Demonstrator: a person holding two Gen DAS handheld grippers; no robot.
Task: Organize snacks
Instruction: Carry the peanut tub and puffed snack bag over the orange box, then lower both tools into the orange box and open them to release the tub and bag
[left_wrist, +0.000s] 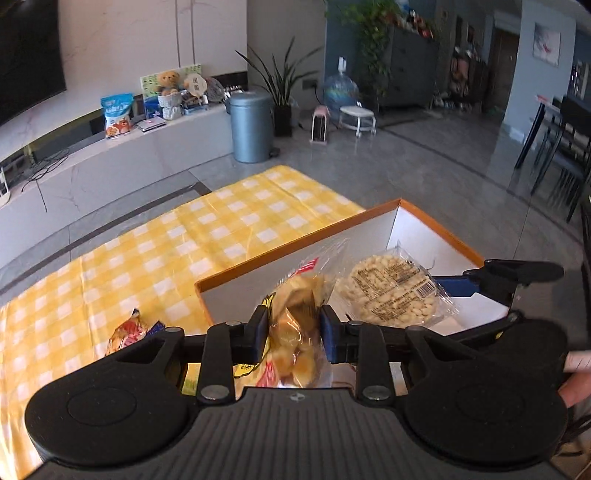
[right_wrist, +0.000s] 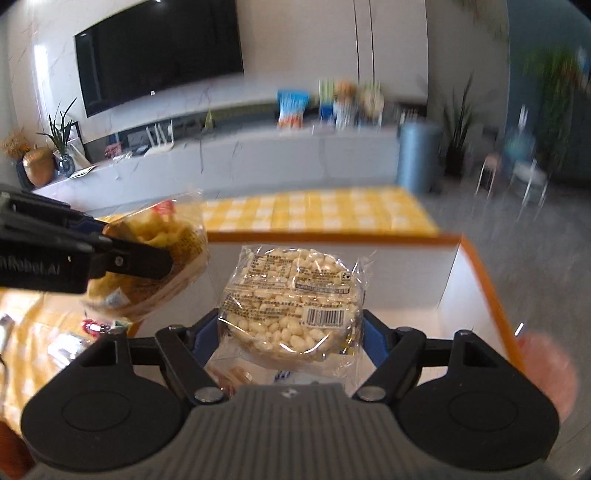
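My left gripper (left_wrist: 293, 321) is shut on a clear bag of yellow puffed snacks (left_wrist: 295, 295), held upright over the near left corner of an orange-rimmed white box (left_wrist: 295, 243). My right gripper (right_wrist: 290, 332) is shut on a round puffed-rice cake in clear wrap (right_wrist: 291, 295), label side up, above the inside of the box (right_wrist: 480, 273). In the right wrist view the left gripper (right_wrist: 140, 258) and its snack bag (right_wrist: 173, 229) come in from the left. In the left wrist view the rice cake (left_wrist: 391, 291) hangs to the right, with a finger (left_wrist: 509, 275) of the right gripper beside it.
The box stands on a table with a yellow checked cloth (left_wrist: 184, 236). Loose snack packets (left_wrist: 127, 332) lie on the cloth left of the box, and other packets (right_wrist: 229, 376) lie in the box under the right gripper. A person's hand (right_wrist: 550, 369) shows at the right edge.
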